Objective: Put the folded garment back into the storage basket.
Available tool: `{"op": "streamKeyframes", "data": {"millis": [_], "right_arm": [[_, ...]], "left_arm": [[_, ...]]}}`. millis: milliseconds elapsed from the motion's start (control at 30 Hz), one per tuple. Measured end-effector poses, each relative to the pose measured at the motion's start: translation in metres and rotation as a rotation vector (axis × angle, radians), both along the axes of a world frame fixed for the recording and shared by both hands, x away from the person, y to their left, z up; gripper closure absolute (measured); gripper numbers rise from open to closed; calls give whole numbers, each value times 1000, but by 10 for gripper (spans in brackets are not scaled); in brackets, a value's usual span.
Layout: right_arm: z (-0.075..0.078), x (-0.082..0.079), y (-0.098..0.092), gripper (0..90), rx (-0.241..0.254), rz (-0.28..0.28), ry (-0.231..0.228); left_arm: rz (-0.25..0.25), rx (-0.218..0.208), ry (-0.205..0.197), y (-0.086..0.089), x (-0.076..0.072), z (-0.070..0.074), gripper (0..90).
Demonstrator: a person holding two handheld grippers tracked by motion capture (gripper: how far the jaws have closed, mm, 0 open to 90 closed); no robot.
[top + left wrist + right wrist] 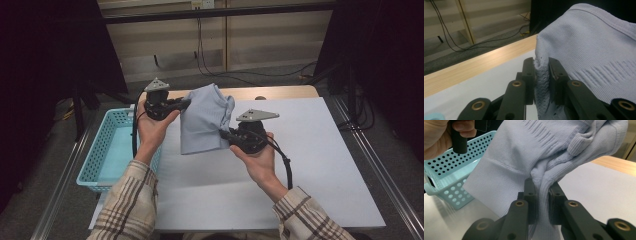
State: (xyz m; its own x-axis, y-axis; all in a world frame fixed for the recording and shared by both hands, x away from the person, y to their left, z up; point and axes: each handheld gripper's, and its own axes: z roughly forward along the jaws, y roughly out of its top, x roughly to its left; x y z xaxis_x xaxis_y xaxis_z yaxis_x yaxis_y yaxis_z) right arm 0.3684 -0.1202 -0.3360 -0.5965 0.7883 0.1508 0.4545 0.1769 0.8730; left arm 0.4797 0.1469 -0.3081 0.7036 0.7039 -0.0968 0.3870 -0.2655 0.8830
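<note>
basket: light blue perforated basket (107,145), left-centre of high view, at table's left edge; also upper left of right gripper view (451,167).
L arm: plaid sleeve comes up from bottom left of high view, forearm angled up toward centre; left hand (152,125) wraps the gripper body, palm facing right.
L hand-held gripper: left hand-held gripper (186,104) w/ grey plate on top, jaws aimed right in high view, roughly level. Clenched on the garment's left edge; in left gripper view the knit fabric is bunched btwn the two black jaws (541,75).
garment: pale blue knit garment (205,120), centre of high view, held up off the table btwn both grippers. Long axis runs approx top to bottom of frame, slightly tilted; bunched top upper centre, straight hem at the lower end, just above the table surface. Ribbed cuff/hem seam seen left-centre of right gripper view (506,167).
table: white-topped table (320,165) w/ wood strip along far edge, under and right of the garment.
R hand-held gripper: right hand-held gripper (225,132), grey plate on top, jaws aimed left. Clamped on the garment's right side, lower down than the left grip; fabric gathered into a fold btwn its jaws (541,192).
R arm: right hand (257,157) cups the gripper from below, palm up; plaid sleeve enters bottom right of centre, cable trailing along the wrist.
</note>
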Motion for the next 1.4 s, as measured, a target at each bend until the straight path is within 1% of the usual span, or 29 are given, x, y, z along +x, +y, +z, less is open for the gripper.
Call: {"op": "streamKeyframes", "data": {"millis": [100,167,267,333,433,467,500,600,633,667,700,733,767,800,833,867,900,967,1000,1033,1100,1133,1167,1200,1233,1267,1300,1333,1400], "right_arm": [[1,3,8,803,4,14,-4],[2,5,14,802,2,19,-4],[3,7,22,803,1,26,-13],[4,7,26,802,8,24,-11],[5,8,33,803,8,32,-20],[7,8,36,803,25,29,-16],[8,8,38,802,27,31,-14],[11,8,46,802,22,45,-28],[12,8,49,803,24,44,-26],[12,9,50,803,16,51,-34],[13,9,52,803,28,45,-25],[12,10,54,802,25,50,-31],[12,11,56,802,27,53,-27],[13,10,58,803,31,48,-6],[12,12,59,803,27,56,-19],[13,12,61,803,25,56,-16],[13,12,63,802,29,53,-8],[14,13,66,803,28,57,-13],[14,13,67,803,28,60,-10],[14,14,69,803,28,66,-17],[14,15,71,802,20,64,-13],[15,16,73,803,28,60,-9],[15,17,75,802,27,63,-10],[15,18,76,802,21,64,-20],[16,18,79,803,28,63,-9],[16,18,81,803,23,66,-11],[17,18,82,802,22,70,-10],[17,19,84,803,16,76,-16],[18,19,89,802,24,79,-14]], "left_arm": [[12,-5,2,9,1,2,773],[24,9,3,14,2,2,773],[36,-14,-5,22,1,3,773],[43,-10,-6,28,0,4,773],[48,-21,-20,36,-3,6,773],[51,-23,-21,38,-3,7,773],[53,-23,-22,41,-3,7,773],[67,-40,-23,47,-3,8,773],[66,-37,-25,50,-3,9,773],[76,-35,-27,51,-3,9,773],[74,-36,-28,53,-4,10,773],[79,-34,-31,55,-4,10,773],[85,-23,-31,57,-4,11,773],[85,-28,-32,58,-4,10,773],[87,-34,-27,60,-4,10,773],[91,-37,-31,62,-4,10,773],[92,-35,-29,63,-4,11,773],[93,-23,-36,66,-4,11,772],[95,-29,-33,68,-3,11,772],[97,-27,-35,69,-3,12,772],[99,-25,-34,71,-2,13,772],[105,-22,-36,73,-2,13,772],[103,-11,-38,75,-2,14,772],[110,-26,-36,76,-1,14,772],[116,-20,-34,78,-2,14,772],[114,-19,-41,80,-1,15,772],[117,-28,-40,82,-1,15,772],[119,-25,-40,84,-1,15,771],[126,-25,-38,87,-1,15,771]]}}
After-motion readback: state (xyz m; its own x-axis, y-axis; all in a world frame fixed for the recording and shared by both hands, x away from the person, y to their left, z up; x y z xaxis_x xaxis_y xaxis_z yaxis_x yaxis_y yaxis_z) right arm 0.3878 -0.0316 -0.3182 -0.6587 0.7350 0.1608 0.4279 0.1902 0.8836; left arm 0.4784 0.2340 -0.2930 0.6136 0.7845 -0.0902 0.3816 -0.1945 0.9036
